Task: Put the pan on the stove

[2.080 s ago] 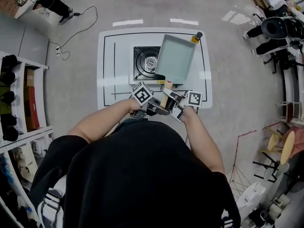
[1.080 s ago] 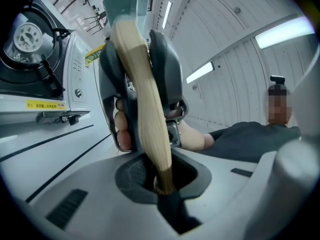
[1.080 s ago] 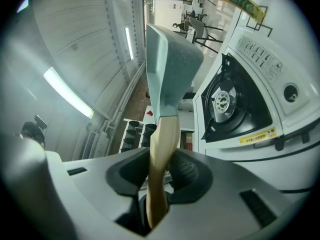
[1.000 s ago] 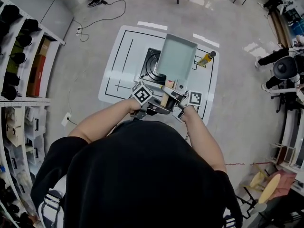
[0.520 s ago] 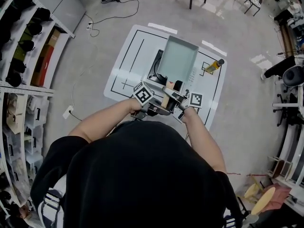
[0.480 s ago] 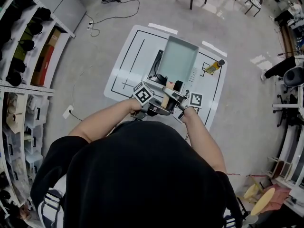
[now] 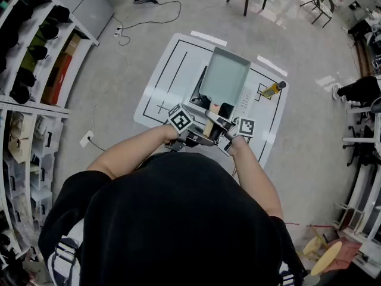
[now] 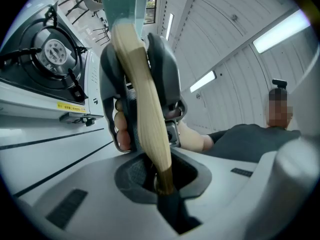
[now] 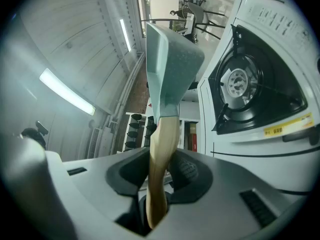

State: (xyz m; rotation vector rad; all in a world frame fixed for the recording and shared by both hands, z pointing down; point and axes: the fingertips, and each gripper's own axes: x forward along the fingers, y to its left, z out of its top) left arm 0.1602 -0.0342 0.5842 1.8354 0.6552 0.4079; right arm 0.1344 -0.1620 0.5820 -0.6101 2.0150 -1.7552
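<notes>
We hold the pan [image 7: 224, 75] by its wooden handle [image 7: 209, 123] with both tools. The left tool [image 8: 162, 184] is clamped on the dark end of the handle, and the right tool [image 9: 157, 204] is clamped on the wooden part, just beside the left one. From the head view the pale green rectangular pan hangs over the stove [image 7: 200, 91] and covers most of it. In the right gripper view it is clear of the burner. The stove stands on the white bench [image 7: 166, 82], with a yellow bottle [image 7: 272, 89] to its right.
</notes>
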